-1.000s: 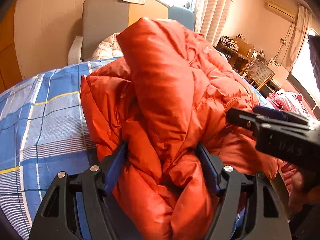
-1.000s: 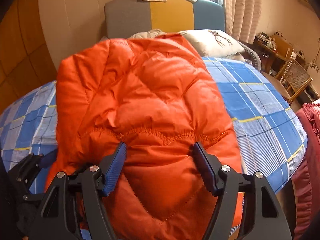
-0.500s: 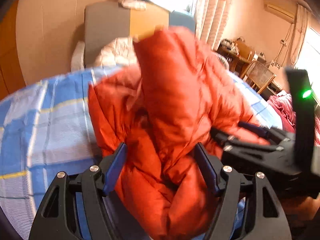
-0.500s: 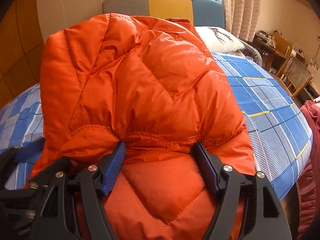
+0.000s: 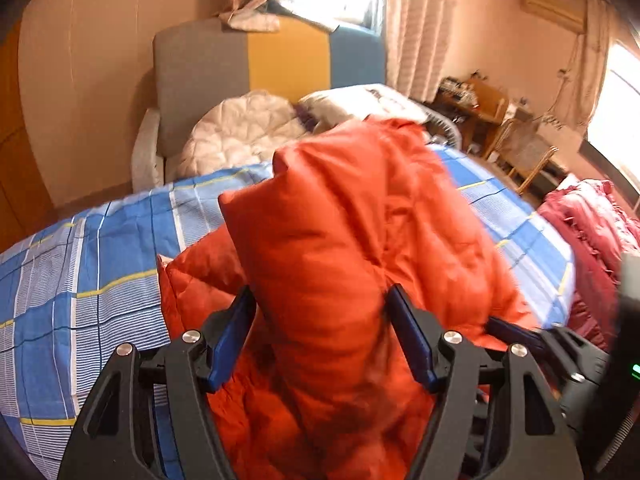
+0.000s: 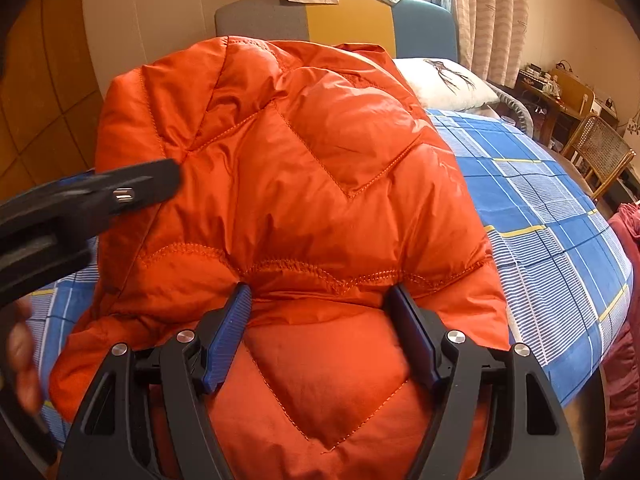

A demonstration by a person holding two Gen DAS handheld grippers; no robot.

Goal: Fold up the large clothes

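A big orange quilted down jacket (image 5: 352, 240) lies bunched on the blue plaid bed (image 5: 80, 272). My left gripper (image 5: 322, 312) is shut on a thick fold of it, the fabric filling the space between the fingers and standing up ahead. My right gripper (image 6: 320, 308) is shut on the jacket (image 6: 304, 168) near a stitched seam, with the padded panel bulging up and over it. The right gripper shows at the lower right of the left wrist view (image 5: 560, 360). The left gripper shows at the left of the right wrist view (image 6: 100, 196).
A grey, yellow and blue headboard (image 5: 272, 64) stands behind the bed (image 6: 552, 216), with a white quilt (image 5: 240, 136) and a pillow (image 6: 444, 80) in front of it. A dark red blanket (image 5: 592, 232) hangs at the right bed edge. A wooden desk and wicker chair (image 6: 596, 152) stand far right.
Both grippers have carried the jacket forward over the bed. In the left wrist view the raised fold has dropped lower and the headboard now shows. The left gripper has come into the right wrist view.
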